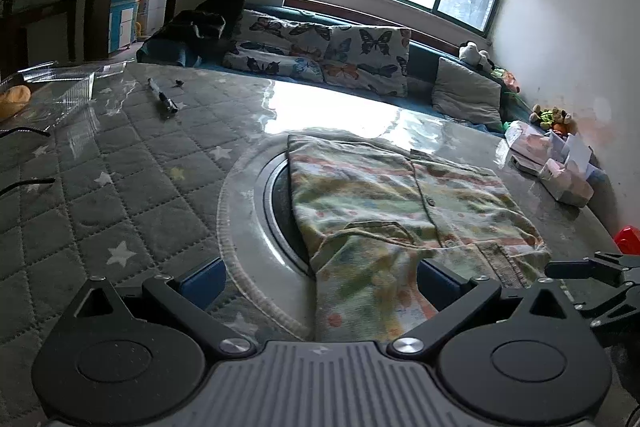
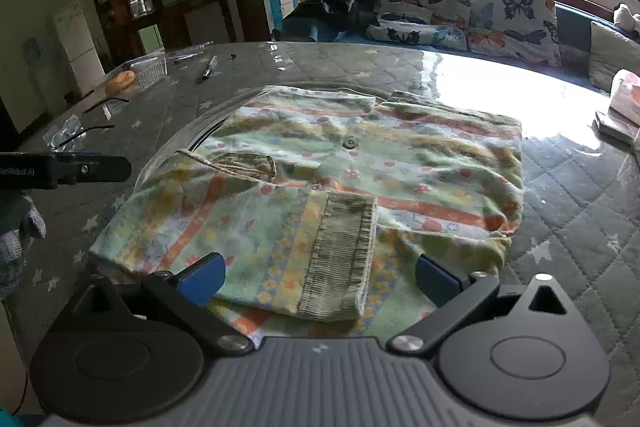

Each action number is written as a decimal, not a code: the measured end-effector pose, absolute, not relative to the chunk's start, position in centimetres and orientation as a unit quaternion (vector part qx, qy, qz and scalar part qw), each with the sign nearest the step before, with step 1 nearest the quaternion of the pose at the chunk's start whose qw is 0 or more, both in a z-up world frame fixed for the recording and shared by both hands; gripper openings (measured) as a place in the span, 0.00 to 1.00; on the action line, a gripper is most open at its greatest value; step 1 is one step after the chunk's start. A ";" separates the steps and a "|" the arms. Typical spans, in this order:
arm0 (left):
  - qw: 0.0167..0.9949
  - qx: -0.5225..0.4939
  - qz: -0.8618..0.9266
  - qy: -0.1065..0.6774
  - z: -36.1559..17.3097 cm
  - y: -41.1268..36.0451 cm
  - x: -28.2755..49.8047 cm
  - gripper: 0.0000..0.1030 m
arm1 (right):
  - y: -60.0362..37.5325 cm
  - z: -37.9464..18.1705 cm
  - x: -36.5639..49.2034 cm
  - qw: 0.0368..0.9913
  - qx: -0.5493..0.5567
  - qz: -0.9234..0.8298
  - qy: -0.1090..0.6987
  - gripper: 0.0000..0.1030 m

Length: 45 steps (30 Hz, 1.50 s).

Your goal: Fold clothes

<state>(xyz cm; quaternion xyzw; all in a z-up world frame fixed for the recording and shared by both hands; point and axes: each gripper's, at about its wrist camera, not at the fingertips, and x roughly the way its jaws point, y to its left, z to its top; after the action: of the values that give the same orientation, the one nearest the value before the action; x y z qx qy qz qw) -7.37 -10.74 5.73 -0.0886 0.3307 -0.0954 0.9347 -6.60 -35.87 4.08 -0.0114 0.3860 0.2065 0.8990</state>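
While the quilted grey bench (image 1: 120, 187) fills both of my views, I see its clear plastic cover glaring under the window at 12 o'clock. On it lies the striped cardigan (image 2: 320, 187), partly folded, one ribbed cuff (image 2: 344, 251) laid across its front. My right gripper (image 2: 320, 279) hovers at the garment's 6 o'clock edge, jaws apart around the cuff, gripping nothing. My left gripper (image 1: 320, 279) sits at the cardigan's near corner, jaws likewise apart, cloth between them but unpinched. At 11 o'clock, well apart, lies a pen (image 1: 162, 99).
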 end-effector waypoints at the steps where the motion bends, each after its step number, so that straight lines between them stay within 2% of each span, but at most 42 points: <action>1: 0.934 -0.090 -0.094 0.332 5.7 -10.7 -7.4 1.00 | -35.8 4.0 -6.5 0.898 -0.010 0.208 0.389 0.96; 6: 0.934 -0.090 -0.093 0.333 5.6 -10.7 -7.5 1.00 | -35.8 3.6 -6.2 0.892 0.004 0.210 0.400 0.78; 8: 0.934 -0.089 -0.093 0.333 5.6 -10.7 -7.6 1.00 | -35.9 3.5 -6.1 0.889 0.017 0.214 0.404 0.65; 12: 0.934 -0.089 -0.095 0.333 5.6 -10.8 -7.7 1.00 | -36.2 3.5 -6.0 0.889 0.025 0.209 0.407 0.55; 14: 0.934 -0.084 -0.097 0.334 5.6 -11.0 -7.7 1.00 | -36.4 3.5 -6.0 0.888 0.025 0.204 0.412 0.43; 21: 0.932 -0.068 -0.103 0.340 5.1 -11.9 -7.7 1.00 | -37.2 3.1 -5.7 0.887 0.047 0.186 0.420 0.30; 23: 0.932 -0.066 -0.102 0.341 5.0 -12.0 -7.6 1.00 | -37.1 3.2 -5.9 0.887 0.046 0.188 0.419 0.13; 25: 0.931 -0.066 -0.101 0.343 4.9 -12.0 -7.5 1.00 | -37.0 3.6 -6.2 0.892 0.044 0.186 0.410 0.05; 33: 0.932 -0.060 -0.090 0.345 4.7 -11.8 -7.1 1.00 | -37.0 5.9 -8.7 0.917 0.026 0.167 0.362 0.04; 37: 0.935 -0.051 -0.080 0.340 5.1 -11.8 -6.8 1.00 | -37.1 5.5 -9.5 0.917 0.010 0.153 0.369 0.04; 41: 0.939 -0.042 -0.067 0.335 5.5 -11.8 -6.3 1.00 | -37.3 4.8 -9.1 0.912 0.002 0.143 0.384 0.08; 45: 0.942 -0.032 -0.055 0.330 5.9 -11.9 -5.8 1.00 | -37.3 5.8 -9.0 0.919 -0.012 0.148 0.365 0.13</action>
<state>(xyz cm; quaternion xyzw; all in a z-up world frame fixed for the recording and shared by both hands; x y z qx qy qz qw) -5.82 -11.87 5.92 -0.0324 0.3296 -0.0551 0.9420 -9.01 -37.28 5.84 -0.0123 0.3654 0.1484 0.9189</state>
